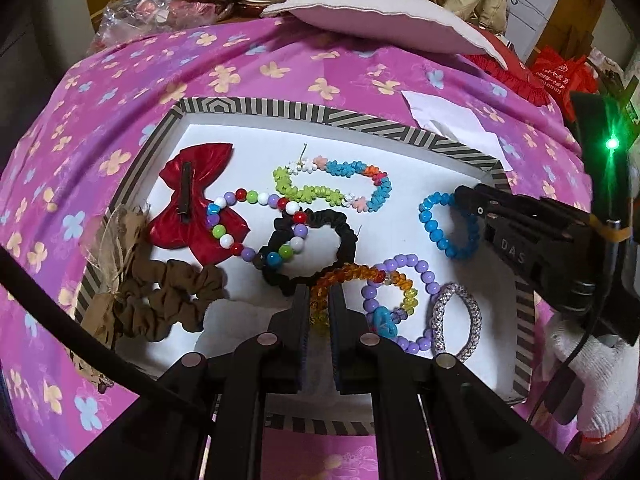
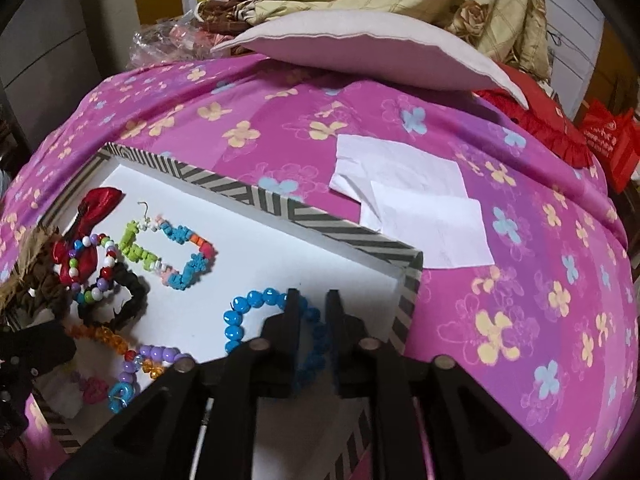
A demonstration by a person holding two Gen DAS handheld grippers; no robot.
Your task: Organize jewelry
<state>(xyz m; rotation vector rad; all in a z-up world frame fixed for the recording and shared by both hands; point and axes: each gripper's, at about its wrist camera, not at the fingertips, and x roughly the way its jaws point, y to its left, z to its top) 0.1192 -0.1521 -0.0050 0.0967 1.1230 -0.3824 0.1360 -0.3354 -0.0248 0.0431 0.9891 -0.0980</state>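
Note:
A shallow tray with a striped rim (image 1: 360,118) (image 2: 320,220) lies on the pink flowered bedspread and holds the jewelry. My left gripper (image 1: 320,296) points down into its near side, shut on an amber bead bracelet (image 1: 352,272) whose strand runs between the pads. The right gripper (image 2: 313,300) (image 1: 466,200) stands over the tray's right part. Its jaws are slightly apart around one side of a blue bead bracelet (image 2: 240,320) (image 1: 432,228), which rests on the white floor without being pressed.
Also in the tray are a red bow clip (image 1: 196,200), a multicolour bead bracelet (image 1: 256,224), a black scrunchie (image 1: 344,240), a brown scrunchie (image 1: 168,300), a flower-bead bracelet (image 1: 332,184), a purple one (image 1: 424,268) and a silver rope band (image 1: 456,320). White papers (image 2: 420,208) lie beyond; a pillow (image 2: 360,52) is behind.

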